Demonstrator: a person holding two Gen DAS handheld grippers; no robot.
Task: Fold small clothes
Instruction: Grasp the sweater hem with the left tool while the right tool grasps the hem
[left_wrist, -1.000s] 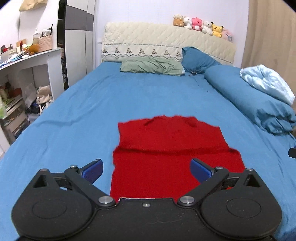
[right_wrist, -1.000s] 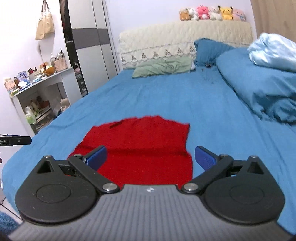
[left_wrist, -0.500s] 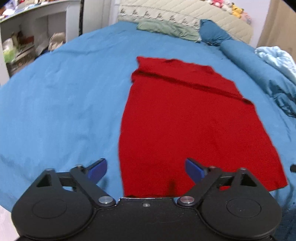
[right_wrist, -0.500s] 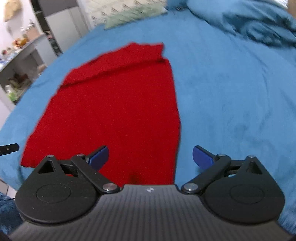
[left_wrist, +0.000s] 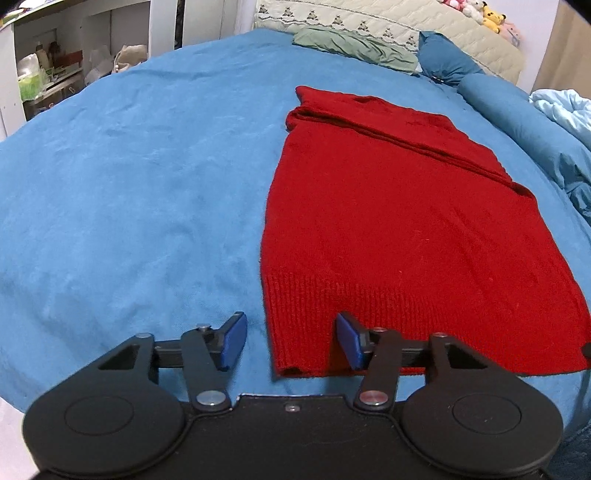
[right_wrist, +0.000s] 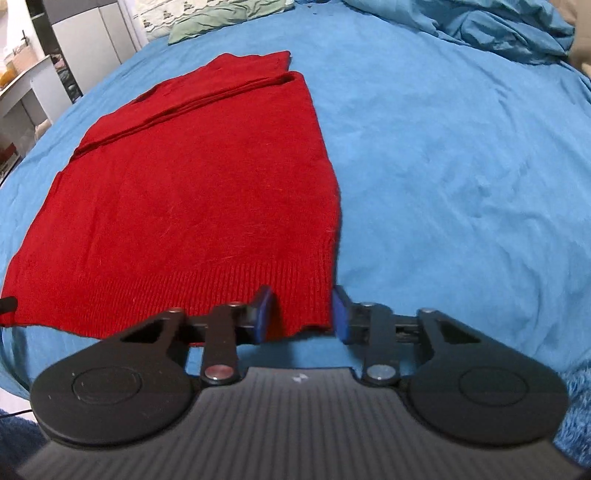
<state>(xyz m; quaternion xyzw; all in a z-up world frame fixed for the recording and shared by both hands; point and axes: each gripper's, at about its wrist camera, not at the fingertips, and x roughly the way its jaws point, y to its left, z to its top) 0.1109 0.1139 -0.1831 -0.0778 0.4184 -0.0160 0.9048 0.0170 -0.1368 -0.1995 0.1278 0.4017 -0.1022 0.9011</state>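
A red knit garment (left_wrist: 406, 229) lies flat on the blue bed sheet (left_wrist: 129, 184), its top part folded over and its ribbed hem nearest to me. My left gripper (left_wrist: 291, 341) is low over the hem's near left corner. Its jaws are closing, and the corner lies between the blue pads (left_wrist: 234, 341) without being pinched. In the right wrist view the same garment (right_wrist: 192, 192) shows, and my right gripper (right_wrist: 302, 314) straddles the hem's near right corner. Those jaws are closing too, with the cloth between them and a gap still left.
A green pillow (left_wrist: 354, 48), a blue pillow (left_wrist: 443, 62) and a rolled blue duvet (left_wrist: 517, 122) lie toward the headboard and the right side. White shelves (left_wrist: 55, 74) stand left of the bed. Bare blue sheet (right_wrist: 461, 166) stretches right of the garment.
Both grippers have come down and forward to the garment's near hem. Their jaws have narrowed from wide open around the two near corners.
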